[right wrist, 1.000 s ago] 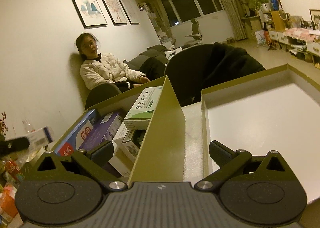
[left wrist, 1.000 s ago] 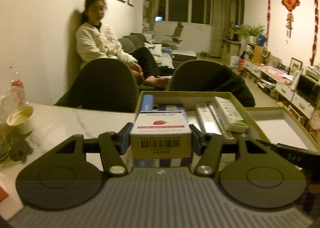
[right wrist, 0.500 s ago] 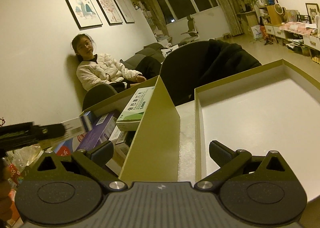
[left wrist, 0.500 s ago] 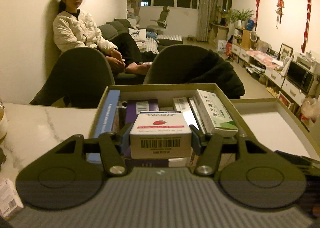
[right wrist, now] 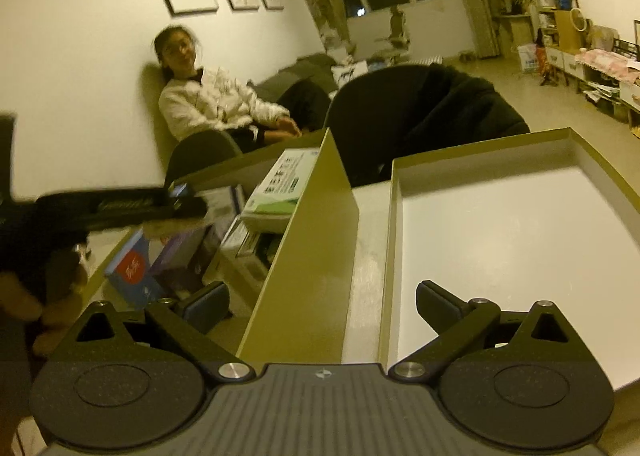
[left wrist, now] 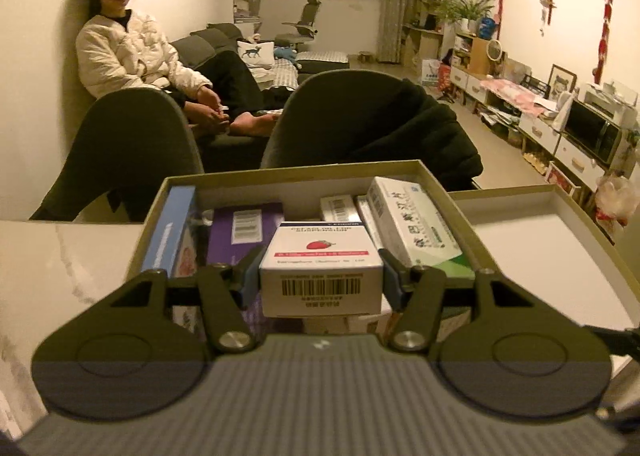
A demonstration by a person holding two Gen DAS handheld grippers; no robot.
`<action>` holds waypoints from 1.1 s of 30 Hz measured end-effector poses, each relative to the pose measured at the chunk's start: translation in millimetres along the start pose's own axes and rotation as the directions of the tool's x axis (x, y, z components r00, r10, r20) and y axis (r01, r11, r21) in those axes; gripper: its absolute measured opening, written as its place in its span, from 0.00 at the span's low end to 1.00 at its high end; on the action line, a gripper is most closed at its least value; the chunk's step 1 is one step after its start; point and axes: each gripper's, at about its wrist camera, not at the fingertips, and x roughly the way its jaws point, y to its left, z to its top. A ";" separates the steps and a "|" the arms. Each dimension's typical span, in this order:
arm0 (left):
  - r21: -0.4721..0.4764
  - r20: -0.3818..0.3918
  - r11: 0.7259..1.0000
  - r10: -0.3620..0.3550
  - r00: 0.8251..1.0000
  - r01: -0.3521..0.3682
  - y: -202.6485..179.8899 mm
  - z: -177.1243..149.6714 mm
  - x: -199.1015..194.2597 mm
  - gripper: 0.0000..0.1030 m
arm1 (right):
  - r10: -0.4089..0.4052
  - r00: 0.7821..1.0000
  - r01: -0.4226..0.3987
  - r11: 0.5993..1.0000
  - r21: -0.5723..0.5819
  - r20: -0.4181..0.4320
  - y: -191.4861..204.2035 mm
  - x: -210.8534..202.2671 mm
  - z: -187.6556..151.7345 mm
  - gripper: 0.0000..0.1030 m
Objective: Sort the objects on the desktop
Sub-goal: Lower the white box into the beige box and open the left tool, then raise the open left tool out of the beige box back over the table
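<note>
— What's the left hand-held gripper got there?

— A small white carton with a strawberry on it, pinched between both fingers, barcode end facing back. It's held just above the olive box that sits on the marble worktop.

— And what's in that box?

— Packed cartons: a blue one standing along the left wall, a purple one next to it, a green and white one lying tilted on the right.

— The other hand?

— The right hand-held gripper holds nothing, fingers spread wide, straddling the box's near corner and the edge of the shallow lid beside it, white inside.

— Anyone else about?

— A person in a white jacket sitting on the sofa behind the two dark chairs.
</note>
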 end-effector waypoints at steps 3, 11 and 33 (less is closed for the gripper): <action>-0.017 -0.005 1.000 -0.016 1.000 0.016 -1.0 4.5 6.2 0.55 | -0.018 1.000 0.017 0.999 -0.038 -0.005 4.9 -9.5 0.9 0.97; -0.065 -0.048 0.997 -0.030 0.998 0.027 2.1 12.6 28.1 0.55 | -0.019 1.000 0.019 0.998 -0.055 0.006 13.0 -29.6 -0.8 0.98; -0.124 -0.023 0.992 -0.039 0.999 0.036 32.3 2.2 -36.9 0.95 | -0.054 0.998 0.050 0.991 -0.127 -0.028 53.0 -62.1 -13.8 0.98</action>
